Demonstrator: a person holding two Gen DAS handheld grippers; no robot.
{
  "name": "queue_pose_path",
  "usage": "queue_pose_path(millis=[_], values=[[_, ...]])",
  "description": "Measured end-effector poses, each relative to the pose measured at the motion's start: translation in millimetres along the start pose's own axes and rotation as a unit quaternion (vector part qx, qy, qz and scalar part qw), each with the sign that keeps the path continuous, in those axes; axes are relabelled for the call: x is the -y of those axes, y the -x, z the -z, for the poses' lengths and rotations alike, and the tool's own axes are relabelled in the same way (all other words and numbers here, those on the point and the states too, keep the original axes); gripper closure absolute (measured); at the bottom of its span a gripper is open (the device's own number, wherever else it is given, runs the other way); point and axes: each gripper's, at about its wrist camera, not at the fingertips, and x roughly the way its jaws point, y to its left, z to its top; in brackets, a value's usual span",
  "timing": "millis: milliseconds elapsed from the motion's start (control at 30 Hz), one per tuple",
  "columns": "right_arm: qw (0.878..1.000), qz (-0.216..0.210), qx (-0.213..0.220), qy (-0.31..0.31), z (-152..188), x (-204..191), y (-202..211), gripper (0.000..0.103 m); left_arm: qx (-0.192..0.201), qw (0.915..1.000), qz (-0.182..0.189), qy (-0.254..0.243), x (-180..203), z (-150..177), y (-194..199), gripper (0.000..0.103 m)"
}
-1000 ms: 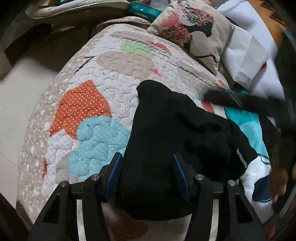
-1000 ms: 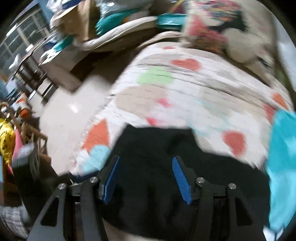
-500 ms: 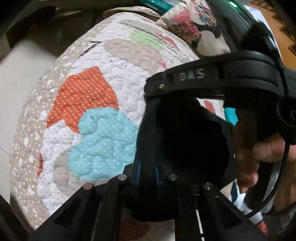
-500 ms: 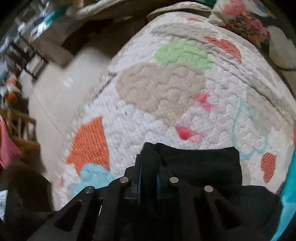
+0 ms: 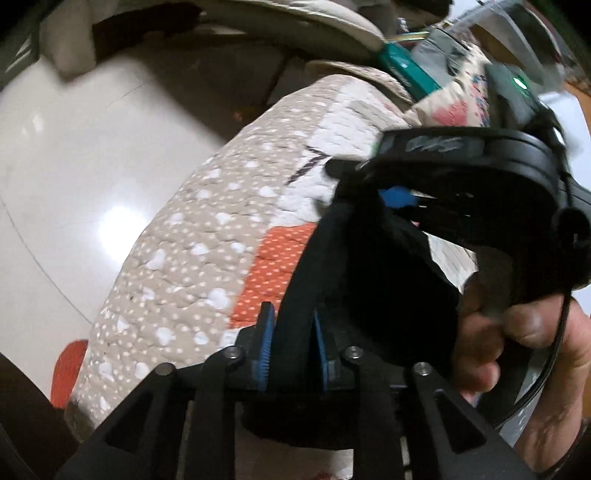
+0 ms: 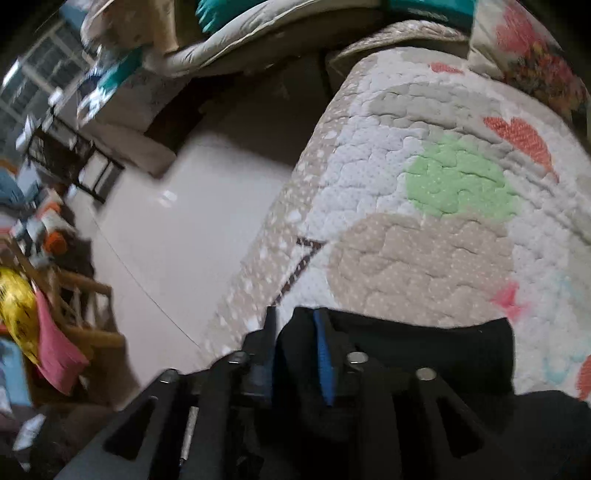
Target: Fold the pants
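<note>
The black pants (image 5: 376, 295) are bunched over the quilted bed cover (image 5: 192, 266). My left gripper (image 5: 290, 343) is shut on a raised fold of the pants near its edge. My right gripper (image 6: 295, 354) is shut on another part of the black pants (image 6: 424, 354), which lie on the quilt (image 6: 424, 221). In the left wrist view the right gripper's black body (image 5: 480, 177) and the hand holding it (image 5: 517, 347) sit close on the right, with the fabric stretched between the two grippers.
The quilt's left edge drops to a pale tiled floor (image 5: 74, 192). A floral pillow (image 6: 532, 48) lies at the far end of the bed. Cluttered furniture, a wooden chair (image 6: 74, 302) and bedding (image 6: 240, 33) stand beyond the floor.
Both grippers went from open to shut on the pants. They have since lifted and pulled the fabric toward the bed's left edge; the right gripper came close beside the left.
</note>
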Motion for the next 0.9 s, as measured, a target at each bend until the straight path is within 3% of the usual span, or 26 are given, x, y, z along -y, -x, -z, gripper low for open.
queue_pose_path(millis=[67, 133, 200, 267, 333, 400, 533, 633, 767, 800, 833, 867, 900], values=[[0.999, -0.024, 0.019, -0.021, -0.8, 13.7, 15.5, 0.063, 0.004, 1.0000, 0.003, 0.007, 1.0, 3.3, 4.1, 0.082], [0.996, -0.039, 0.057, -0.051, 1.3, 43.0, 49.9, 0.060, 0.031, 0.9995, -0.010, 0.000, 2.7, 4.4, 15.0, 0.082], [0.992, -0.023, 0.087, -0.084, 9.1, 80.4, 83.5, 0.060, 0.066, 0.9975, -0.021, -0.016, 7.4, 5.4, 27.4, 0.079], [0.991, 0.046, 0.096, -0.086, 24.3, 117.3, 114.4, 0.060, 0.106, 0.9932, -0.027, -0.040, 19.4, 9.4, 39.7, 0.073], [0.987, 0.127, 0.074, -0.059, 39.9, 138.6, 124.1, 0.060, 0.134, 0.9878, -0.028, -0.074, 33.1, 14.0, 45.6, 0.067], [0.986, 0.151, 0.041, -0.052, 58.8, 158.2, 121.2, 0.070, 0.145, 0.9828, -0.033, -0.110, 50.1, 18.8, 44.8, 0.065], [0.980, 0.192, 0.007, -0.043, 89.5, 174.1, 110.7, 0.080, 0.140, 0.9780, -0.045, -0.148, 60.1, 25.1, 38.4, 0.065], [0.982, 0.171, 0.031, -0.079, 114.2, 193.8, 131.0, 0.084, 0.131, 0.9784, -0.047, -0.153, 61.0, 26.7, 33.9, 0.064], [0.979, 0.150, 0.060, -0.127, 142.1, 203.1, 158.9, 0.083, 0.115, 0.9814, -0.039, -0.149, 59.4, 27.3, 27.8, 0.063], [0.975, 0.164, 0.067, -0.137, 148.3, 204.6, 164.4, 0.079, 0.110, 0.9818, -0.036, -0.150, 60.5, 28.6, 26.1, 0.063], [0.963, 0.214, 0.071, -0.148, 152.2, 206.5, 168.8, 0.071, 0.106, 0.9819, -0.034, -0.153, 61.2, 29.8, 24.8, 0.063], [0.957, 0.235, 0.082, -0.151, 152.0, 209.4, 172.6, 0.071, 0.105, 0.9816, -0.035, -0.156, 61.7, 30.7, 24.7, 0.063], [0.959, 0.219, 0.101, -0.148, 152.1, 204.8, 178.3, 0.071, 0.108, 0.9812, -0.038, -0.155, 61.5, 30.7, 25.3, 0.063]])
